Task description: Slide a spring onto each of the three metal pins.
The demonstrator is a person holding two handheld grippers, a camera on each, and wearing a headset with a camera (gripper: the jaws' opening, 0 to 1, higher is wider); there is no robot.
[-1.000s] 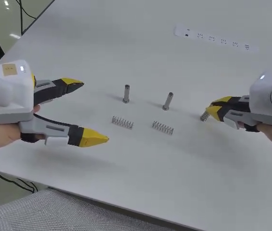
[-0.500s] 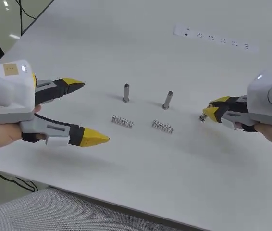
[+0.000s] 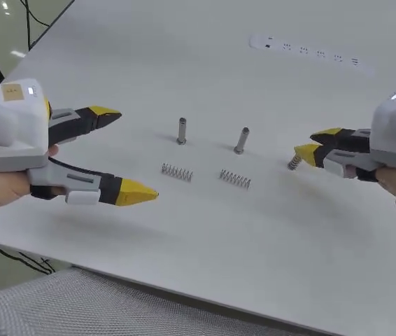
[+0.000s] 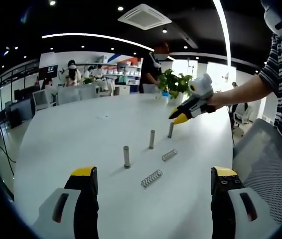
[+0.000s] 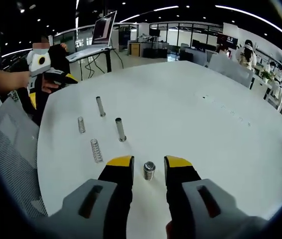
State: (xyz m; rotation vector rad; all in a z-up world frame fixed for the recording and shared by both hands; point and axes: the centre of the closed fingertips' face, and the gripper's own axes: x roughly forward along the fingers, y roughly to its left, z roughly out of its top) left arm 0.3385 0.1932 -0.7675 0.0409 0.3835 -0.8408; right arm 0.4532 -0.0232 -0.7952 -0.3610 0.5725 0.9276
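Moved: my right gripper (image 3: 313,143) has let its jaws part a little since a second ago, and the sprung pin (image 3: 294,162) now stands clear, just off the yellow tips. The other pins and springs lie where they lay.
Right gripper: narrow gap, holding nothing. Looking along it in the right gripper view, the sprung pin (image 5: 149,171) stands upright in the gap between the tips with a sliver of worktop on each side, so I read no contact.
Sprung pin: coil already on its shaft, cap showing on top. It is the right-hand end of the row.
Left gripper (image 3: 124,152): jaws wide, nothing in them. It hovers over the near left of the worktop (image 3: 205,266), well apart from the pins.
Bare pins: left pin (image 3: 182,131) and middle pin (image 3: 241,140), both upright, no coil on either.
Loose springs: first spring (image 3: 177,172) lies flat just in front of the left pin, and second spring (image 3: 235,180) lies flat just in front of the middle pin. Neither touches its pin.
Left gripper view: I see the three pins in line, the two springs on the near side, and the right gripper (image 4: 191,105) at the far end on a striped sleeve.
Far side: power strip (image 3: 310,52) lies flat, well away from the work.
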